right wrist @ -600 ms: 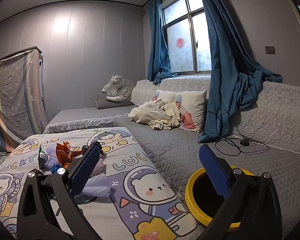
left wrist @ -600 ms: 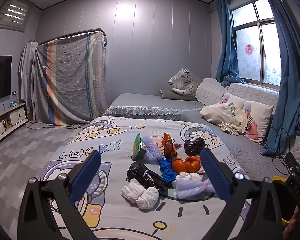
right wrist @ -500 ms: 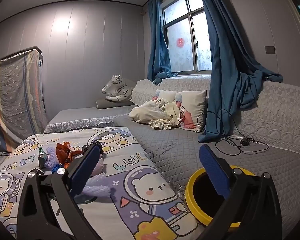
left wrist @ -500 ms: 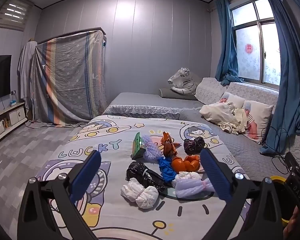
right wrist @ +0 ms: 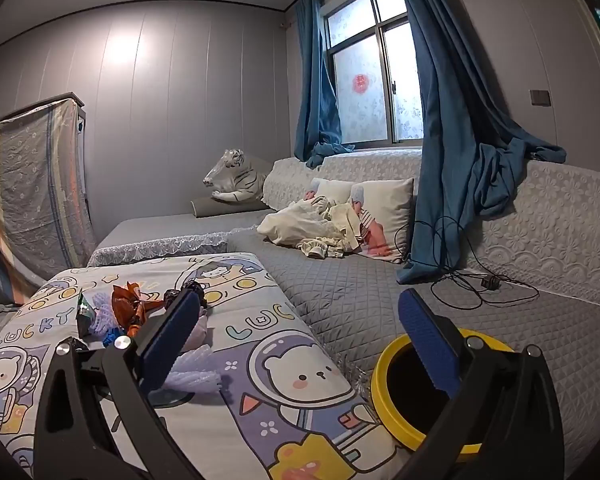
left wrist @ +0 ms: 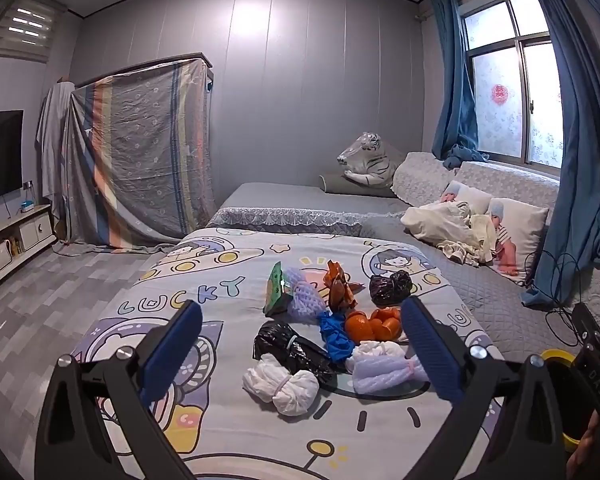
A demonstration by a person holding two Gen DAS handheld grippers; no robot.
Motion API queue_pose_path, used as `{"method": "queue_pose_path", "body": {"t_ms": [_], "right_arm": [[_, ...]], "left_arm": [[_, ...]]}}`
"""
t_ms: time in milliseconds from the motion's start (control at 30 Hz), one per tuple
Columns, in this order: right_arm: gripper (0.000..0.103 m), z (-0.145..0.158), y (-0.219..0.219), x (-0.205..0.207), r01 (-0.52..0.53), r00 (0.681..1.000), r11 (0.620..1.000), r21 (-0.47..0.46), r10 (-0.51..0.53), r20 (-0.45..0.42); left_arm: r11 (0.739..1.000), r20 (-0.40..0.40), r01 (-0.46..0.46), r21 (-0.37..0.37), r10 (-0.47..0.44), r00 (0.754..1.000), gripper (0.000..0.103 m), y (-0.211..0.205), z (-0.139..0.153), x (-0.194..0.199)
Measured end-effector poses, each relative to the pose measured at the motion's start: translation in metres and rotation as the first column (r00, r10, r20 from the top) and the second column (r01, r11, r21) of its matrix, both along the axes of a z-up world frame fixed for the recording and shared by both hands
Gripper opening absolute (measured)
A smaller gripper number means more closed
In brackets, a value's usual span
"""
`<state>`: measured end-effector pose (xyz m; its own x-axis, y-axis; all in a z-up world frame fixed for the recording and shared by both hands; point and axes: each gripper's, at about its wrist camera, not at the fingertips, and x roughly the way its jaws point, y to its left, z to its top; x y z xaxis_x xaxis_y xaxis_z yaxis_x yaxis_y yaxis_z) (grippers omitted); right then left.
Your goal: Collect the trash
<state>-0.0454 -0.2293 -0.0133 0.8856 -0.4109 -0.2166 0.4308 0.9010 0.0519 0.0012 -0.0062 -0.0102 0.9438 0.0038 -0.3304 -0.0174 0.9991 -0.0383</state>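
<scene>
In the left wrist view almost nothing has changed over the last half second: the picture has only slid a touch, so the collecting has not begun. The left hand-held gripper hangs over the near end of the bed with its blue pads spread as wide as they go and nothing between them. Reading left to right across the cartoon bedspread, the trash sits in one loose cluster at the centre of the frame: a green packet beside a pale purple foam net, a black bag in front of them with a tied white bag lowest of all, then an orange wrapper, a blue wad, orange peels, another white foam net and a small dark bag furthest right.

In the right wrist view the right hand-held gripper is also spread and empty, and has likewise stayed put. The same pile shows at the left edge, partly hidden behind its left pad. At lower right a yellow-rimmed bin stands on the grey quilted cover, just beside the bedspread. By my judgement every piece is still to be carried over to it.
</scene>
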Motion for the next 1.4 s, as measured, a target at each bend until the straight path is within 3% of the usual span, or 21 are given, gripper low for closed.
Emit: {"method": "queue_pose_path", "body": {"t_ms": [1400], "right_arm": [[0.095, 0.000, -0.001, -0.001, 0.000, 1.000, 1.000, 0.005, 0.000, 0.008]], "left_arm": [[1.000, 0.054, 0.008, 0.018, -0.009, 0.998, 0.096, -0.001, 0.016, -0.006]]}}
